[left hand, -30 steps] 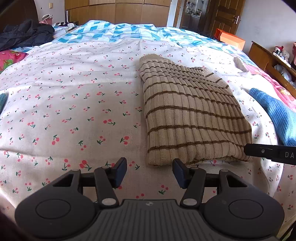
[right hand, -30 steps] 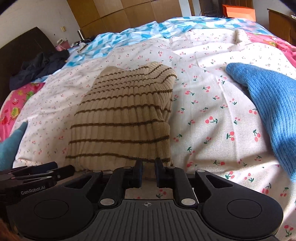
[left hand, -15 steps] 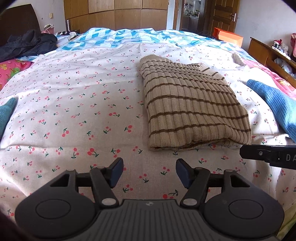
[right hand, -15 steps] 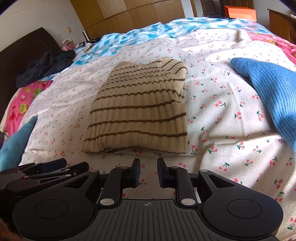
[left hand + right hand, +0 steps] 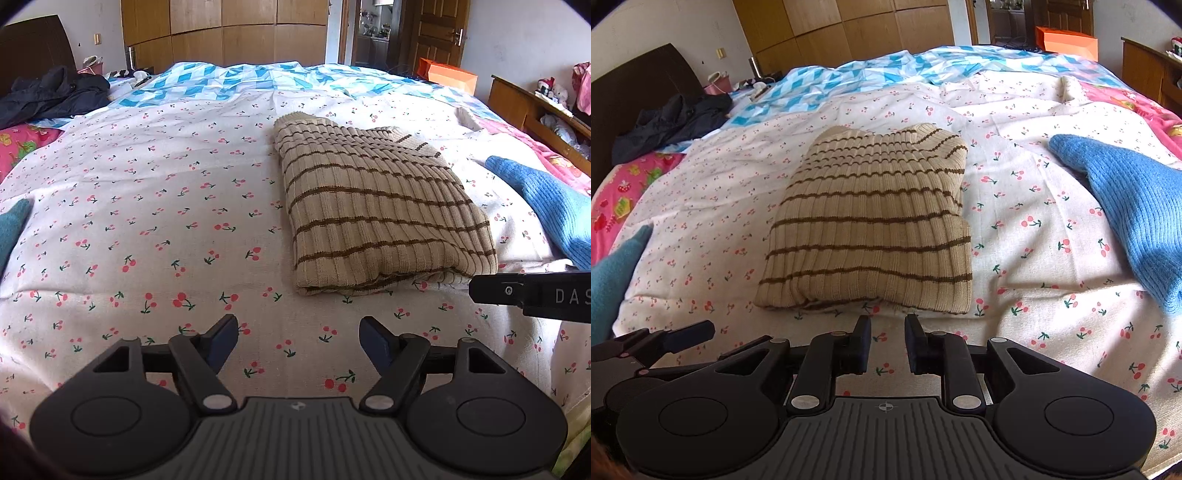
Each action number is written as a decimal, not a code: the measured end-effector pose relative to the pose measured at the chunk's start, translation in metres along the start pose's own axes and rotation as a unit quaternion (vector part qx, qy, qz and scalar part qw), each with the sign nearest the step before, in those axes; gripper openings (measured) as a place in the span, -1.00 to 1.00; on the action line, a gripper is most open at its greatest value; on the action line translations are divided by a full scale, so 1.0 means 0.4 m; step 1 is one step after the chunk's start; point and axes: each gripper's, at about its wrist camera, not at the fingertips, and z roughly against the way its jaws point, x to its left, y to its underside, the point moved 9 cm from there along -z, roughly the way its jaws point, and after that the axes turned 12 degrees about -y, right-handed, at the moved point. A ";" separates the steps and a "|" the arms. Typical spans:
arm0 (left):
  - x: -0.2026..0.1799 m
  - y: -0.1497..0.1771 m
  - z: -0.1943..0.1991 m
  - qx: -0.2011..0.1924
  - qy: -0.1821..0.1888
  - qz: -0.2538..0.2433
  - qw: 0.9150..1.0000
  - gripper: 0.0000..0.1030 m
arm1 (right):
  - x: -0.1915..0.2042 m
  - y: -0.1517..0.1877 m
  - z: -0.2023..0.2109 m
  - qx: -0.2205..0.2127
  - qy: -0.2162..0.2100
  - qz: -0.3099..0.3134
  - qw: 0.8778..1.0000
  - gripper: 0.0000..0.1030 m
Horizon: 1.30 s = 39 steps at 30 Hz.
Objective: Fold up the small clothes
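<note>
A beige sweater with brown stripes [image 5: 376, 214] [image 5: 871, 229] lies folded into a neat rectangle on the cherry-print bedsheet [image 5: 155, 206] [image 5: 1015, 221]. My left gripper [image 5: 298, 338] hovers over bare sheet short of the sweater's near left corner; its jaws are opening and nothing is between them. My right gripper [image 5: 887, 345] sits just short of the sweater's near edge, its jaws a narrow gap apart with only sheet showing between them. Part of the right gripper [image 5: 532, 295] shows at the right edge of the left wrist view. The left gripper's fingers [image 5: 683, 334] show at the lower left of the right wrist view.
A blue knit garment [image 5: 546, 206] [image 5: 1134, 199] lies to the right of the sweater. A teal cloth [image 5: 13, 229] [image 5: 613, 273] pokes in at the left edge. A dark jacket [image 5: 51, 92] lies at the far left, with wooden wardrobes [image 5: 221, 33] behind the bed.
Both grippers have drawn back from the sweater's near edge, which now lies clear of them. The left jaws have spread wider; the right jaws opened a little.
</note>
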 end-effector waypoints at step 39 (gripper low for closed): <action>-0.035 0.019 -0.005 0.054 -0.048 -0.015 0.997 1.00 | -0.021 0.076 0.000 -0.016 -0.014 0.007 1.000 -0.39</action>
